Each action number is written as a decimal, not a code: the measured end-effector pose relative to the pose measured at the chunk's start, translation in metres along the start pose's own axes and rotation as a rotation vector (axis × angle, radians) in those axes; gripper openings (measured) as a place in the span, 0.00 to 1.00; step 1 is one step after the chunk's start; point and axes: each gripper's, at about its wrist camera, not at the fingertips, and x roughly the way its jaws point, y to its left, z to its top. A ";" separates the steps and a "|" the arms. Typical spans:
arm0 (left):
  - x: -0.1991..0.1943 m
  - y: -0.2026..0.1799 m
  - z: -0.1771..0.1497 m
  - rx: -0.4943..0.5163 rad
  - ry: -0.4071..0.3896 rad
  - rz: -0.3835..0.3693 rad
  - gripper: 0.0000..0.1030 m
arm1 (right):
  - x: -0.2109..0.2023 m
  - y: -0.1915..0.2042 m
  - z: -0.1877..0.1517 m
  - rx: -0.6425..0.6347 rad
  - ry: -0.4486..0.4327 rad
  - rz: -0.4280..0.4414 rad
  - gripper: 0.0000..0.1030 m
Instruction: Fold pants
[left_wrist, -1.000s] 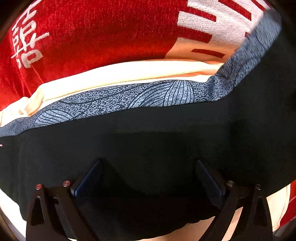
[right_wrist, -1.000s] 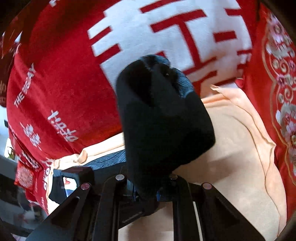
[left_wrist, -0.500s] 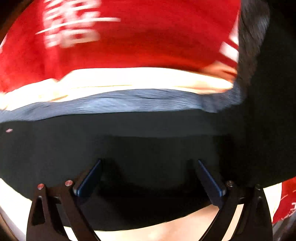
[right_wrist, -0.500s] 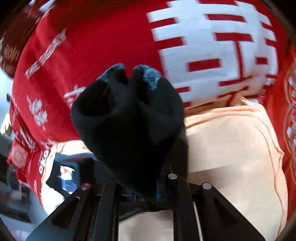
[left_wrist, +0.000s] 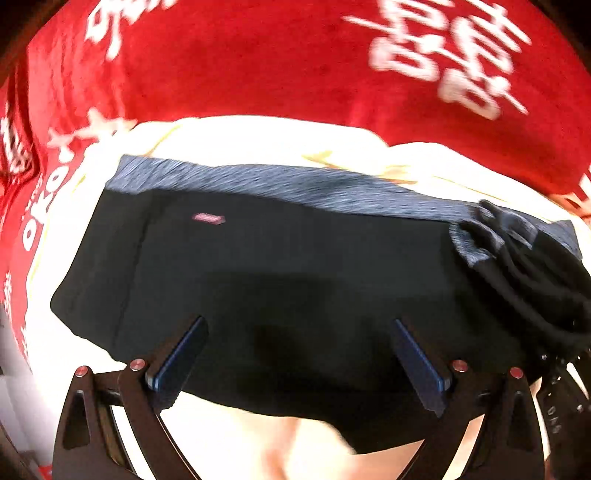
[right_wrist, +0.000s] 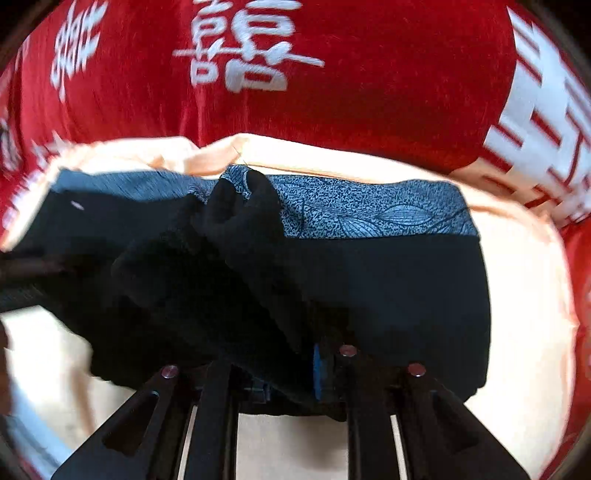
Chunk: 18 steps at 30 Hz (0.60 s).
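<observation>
i'm easing the right gripper (right_wrist: 291, 369) apart on the black pants (right_wrist: 388, 288), now folded over; left gripper (left_wrist: 295, 354) gaping.

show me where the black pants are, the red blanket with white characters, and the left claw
black pants (left_wrist: 295, 266): left wrist view, on the plain black cloth below the patterned grey waistband.
red blanket (right_wrist: 388, 85): right wrist view, on plain red pile beside the white character.
left claw (left_wrist: 295, 354): left wrist view, midway between its spread blue-padded fingers.

Left gripper (left_wrist: 297, 354) points steeply down, jaws spread wide. Right gripper (right_wrist: 280, 369) also points down, jaws nearly together, just been opening.
</observation>
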 end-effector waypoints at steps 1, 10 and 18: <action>0.000 0.008 -0.001 -0.007 0.007 0.000 0.97 | -0.002 0.008 -0.002 -0.024 -0.006 -0.031 0.26; -0.037 0.001 0.005 0.071 -0.020 -0.123 0.97 | -0.053 0.016 -0.020 -0.132 -0.013 0.087 0.54; -0.048 -0.072 0.017 0.163 0.035 -0.331 0.97 | -0.052 -0.147 -0.027 0.324 0.039 0.231 0.56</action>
